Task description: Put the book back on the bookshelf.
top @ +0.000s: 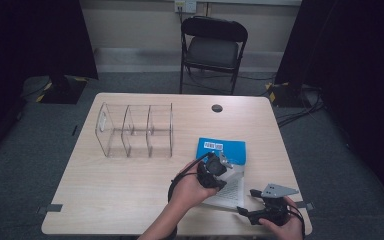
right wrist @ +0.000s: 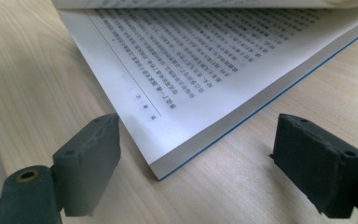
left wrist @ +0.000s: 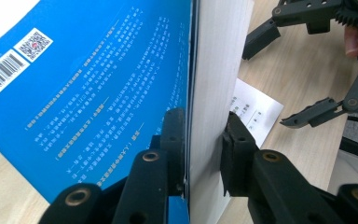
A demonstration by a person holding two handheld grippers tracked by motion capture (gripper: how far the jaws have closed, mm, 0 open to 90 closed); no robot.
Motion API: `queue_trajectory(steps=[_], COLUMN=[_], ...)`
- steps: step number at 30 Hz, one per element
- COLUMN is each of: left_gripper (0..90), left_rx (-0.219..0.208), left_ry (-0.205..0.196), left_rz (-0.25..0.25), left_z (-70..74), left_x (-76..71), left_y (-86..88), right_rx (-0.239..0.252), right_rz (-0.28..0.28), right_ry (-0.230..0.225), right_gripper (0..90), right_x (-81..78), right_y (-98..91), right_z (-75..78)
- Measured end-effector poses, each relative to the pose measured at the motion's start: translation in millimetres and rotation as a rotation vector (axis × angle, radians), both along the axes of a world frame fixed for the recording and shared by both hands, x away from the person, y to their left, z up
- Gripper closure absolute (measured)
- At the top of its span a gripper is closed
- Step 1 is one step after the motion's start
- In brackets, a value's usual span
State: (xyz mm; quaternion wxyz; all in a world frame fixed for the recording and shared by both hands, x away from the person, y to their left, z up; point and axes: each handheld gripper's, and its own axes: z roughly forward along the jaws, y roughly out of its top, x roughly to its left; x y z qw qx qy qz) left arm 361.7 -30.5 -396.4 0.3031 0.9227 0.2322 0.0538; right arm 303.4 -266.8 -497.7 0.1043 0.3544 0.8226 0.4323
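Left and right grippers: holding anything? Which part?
Left gripper is shut on the blue book, clamping its cover and a sheaf of pages at the fore-edge. Right gripper holds nothing; jaws open.

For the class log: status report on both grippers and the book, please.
Left gripper shut on book, upper part lifted. Right gripper open, jaws astride book's corner, not touching. Clear organiser well aside.

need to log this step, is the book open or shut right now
Open. The left gripper is shut on a block of pages with the blue cover, lifted off the book, whose printed page lies exposed on the table.
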Motion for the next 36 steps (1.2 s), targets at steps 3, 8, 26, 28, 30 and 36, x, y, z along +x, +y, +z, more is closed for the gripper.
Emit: queue_trajectory(steps=[3,8,26,28,30,36], left_gripper=[74.6,74.8,75.1,75.1,75.1,75.1], left_rx=[0.001,0.007,-0.001,0.001,-0.001,0.005], left_ry=[0.009,0.019,0.045,0.048,0.051,0.061], left_rz=[0.004,0.014,0.066,0.07,0.074,0.075], left_z=[2.7,8.9,36.3,39.5,42.9,53.4], left_x=[1.3,4.6,14.3,16.0,17.1,18.3], left_y=[0.0,-0.7,-1.5,-1.8,-2.5,-2.3], right_rx=[-0.004,-0.015,-0.11,-0.124,-0.138,-0.154], right_rz=[0.005,0.006,-0.005,-0.008,-0.011,-0.038], right_ry=[0.007,0.003,-0.012,-0.02,-0.028,-0.038], right_gripper=[14.7,14.7,14.2,14.1,14.1,13.6], right_x=[-0.2,-2.6,-3.6,-3.9,-4.3,-0.2], right_y=[0.7,2.1,11.9,13.6,15.0,16.0], right_z=[-0.3,-0.2,-1.6,-1.8,-2.0,-2.3])
